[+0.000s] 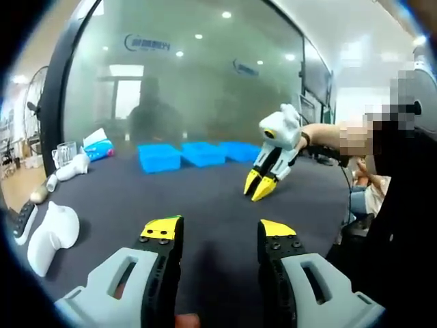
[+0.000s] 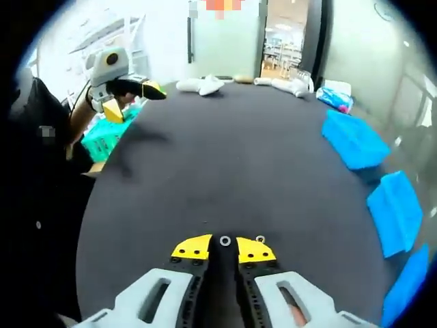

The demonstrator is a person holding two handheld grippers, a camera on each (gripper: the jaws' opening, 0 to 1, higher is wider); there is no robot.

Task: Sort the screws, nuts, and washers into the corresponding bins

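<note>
On the dark table (image 2: 225,157), my right gripper (image 2: 224,247) points down with its jaws drawn together. A small silver washer (image 2: 224,240) sits right at the tips, apparently pinched. A second washer (image 2: 260,239) lies beside the right tip. Three blue bins (image 2: 354,140) (image 2: 396,212) (image 2: 410,287) line the table's right side. In the left gripper view, my left gripper (image 1: 218,232) hovers open and empty over the table (image 1: 205,198). The right gripper (image 1: 261,188) is held ahead of it, tips close to the surface, with the blue bins (image 1: 158,157) beyond. The left gripper (image 2: 134,101) also appears raised at the far left.
White moulded parts (image 1: 51,232) and a remote-like device (image 1: 24,222) lie along the left edge, with cups and a tissue pack (image 1: 99,147) further back. A teal crate (image 2: 106,140) sits off the table. A glass wall (image 1: 205,82) stands behind the bins. A person's arm (image 1: 328,137) holds the right gripper.
</note>
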